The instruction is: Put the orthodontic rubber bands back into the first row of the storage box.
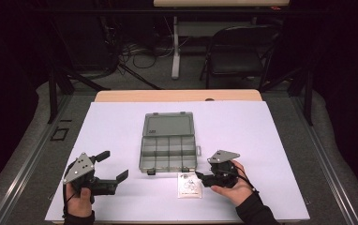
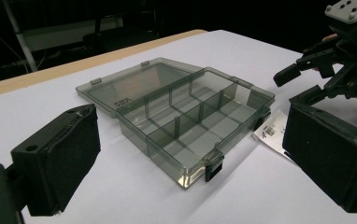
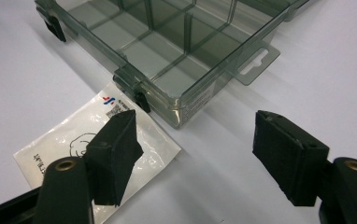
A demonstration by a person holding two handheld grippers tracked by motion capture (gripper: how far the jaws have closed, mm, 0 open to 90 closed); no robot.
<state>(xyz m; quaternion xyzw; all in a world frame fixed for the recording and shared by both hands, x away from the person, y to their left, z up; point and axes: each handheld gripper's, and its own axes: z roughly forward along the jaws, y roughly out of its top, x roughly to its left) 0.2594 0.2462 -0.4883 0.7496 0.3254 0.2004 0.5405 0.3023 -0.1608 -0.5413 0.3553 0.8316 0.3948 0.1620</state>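
Observation:
A smoky clear plastic organizer box (image 1: 169, 153) lies open at the table's middle, its lid (image 1: 168, 125) folded flat behind several empty compartments. In front of its near right corner lies a small white printed plastic bag (image 1: 189, 184). My right gripper (image 1: 204, 169) hovers low beside that bag, jaws apart; in the right gripper view (image 3: 193, 140) one jaw hangs over the bag (image 3: 64, 140) and the other over bare table, next to the box corner (image 3: 167, 42). My left gripper (image 1: 113, 165) rests open at the front left, aimed at the box (image 2: 190, 116).
A white sheet (image 1: 261, 140) covers the wooden table (image 1: 121, 96). Beyond the table stand a folding chair (image 1: 238, 51) and a desk leg with cables. In the left gripper view the right gripper (image 2: 303, 79) shows at the upper right, above the bag (image 2: 272, 133).

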